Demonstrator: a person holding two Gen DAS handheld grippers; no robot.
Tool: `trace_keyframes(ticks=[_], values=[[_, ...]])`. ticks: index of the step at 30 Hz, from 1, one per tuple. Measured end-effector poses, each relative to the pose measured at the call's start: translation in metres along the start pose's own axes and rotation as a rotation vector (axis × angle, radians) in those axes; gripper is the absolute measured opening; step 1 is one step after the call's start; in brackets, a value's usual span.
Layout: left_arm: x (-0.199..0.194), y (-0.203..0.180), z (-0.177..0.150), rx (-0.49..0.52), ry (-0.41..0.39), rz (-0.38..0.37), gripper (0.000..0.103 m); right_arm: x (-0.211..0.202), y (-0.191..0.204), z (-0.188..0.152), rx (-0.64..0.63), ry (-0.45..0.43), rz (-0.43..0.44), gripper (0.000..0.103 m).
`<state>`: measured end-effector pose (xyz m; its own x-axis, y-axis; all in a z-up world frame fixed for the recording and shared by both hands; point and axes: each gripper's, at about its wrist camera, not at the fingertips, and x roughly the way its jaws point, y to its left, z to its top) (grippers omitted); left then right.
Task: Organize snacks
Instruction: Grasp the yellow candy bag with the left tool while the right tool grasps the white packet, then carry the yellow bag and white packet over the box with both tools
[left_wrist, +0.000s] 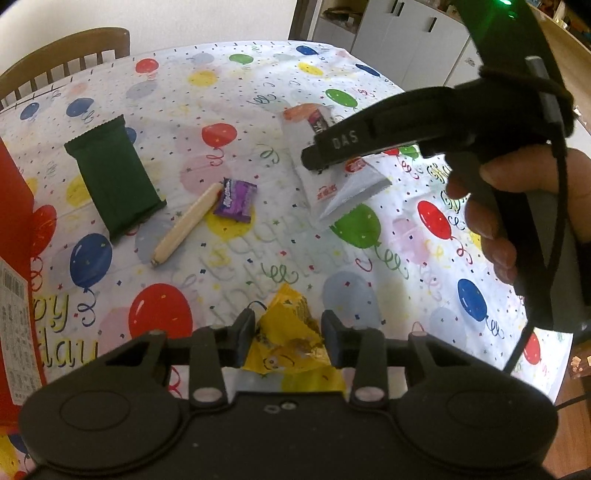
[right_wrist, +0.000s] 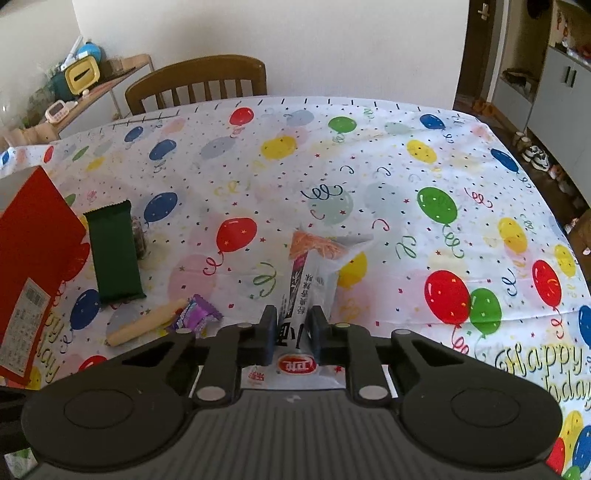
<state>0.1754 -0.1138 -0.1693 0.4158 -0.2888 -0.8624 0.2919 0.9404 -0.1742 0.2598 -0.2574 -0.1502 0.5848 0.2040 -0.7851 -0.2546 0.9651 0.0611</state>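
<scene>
Two black grippers are busy over the balloon-print plastic tablecloth (right_wrist: 369, 155): the left gripper (left_wrist: 288, 338) is clamped on a crumpled yellow snack wrapper (left_wrist: 291, 332), the right gripper (right_wrist: 293, 328) pinches a white foil snack packet (right_wrist: 314, 269). At ten o'clock from them lie a dark green wrapped bar (left_wrist: 112, 177), a beige snack stick (left_wrist: 186, 225) and a small purple candy packet (left_wrist: 235, 199).

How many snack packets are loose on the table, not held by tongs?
3: green packet beside the red box, then the beige stick and purple candy together. Others may be hidden.
</scene>
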Motion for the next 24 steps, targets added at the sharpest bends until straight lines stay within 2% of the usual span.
trace_keyframes(ticks=[12, 17, 24], values=[[-0.015, 0.006, 0.000, -0.043, -0.015, -0.005, 0.035, -0.048, 0.004, -0.009, 0.009, -0.035, 0.057, 0.018], [-0.031, 0.012, 0.004, -0.064, -0.039, -0.009, 0.035, -0.069, 0.012, -0.010, -0.010, -0.051, 0.086, 0.018], [-0.059, 0.020, 0.014, -0.078, -0.087, 0.022, 0.035, -0.097, 0.032, -0.009, -0.044, -0.075, 0.125, 0.018]])
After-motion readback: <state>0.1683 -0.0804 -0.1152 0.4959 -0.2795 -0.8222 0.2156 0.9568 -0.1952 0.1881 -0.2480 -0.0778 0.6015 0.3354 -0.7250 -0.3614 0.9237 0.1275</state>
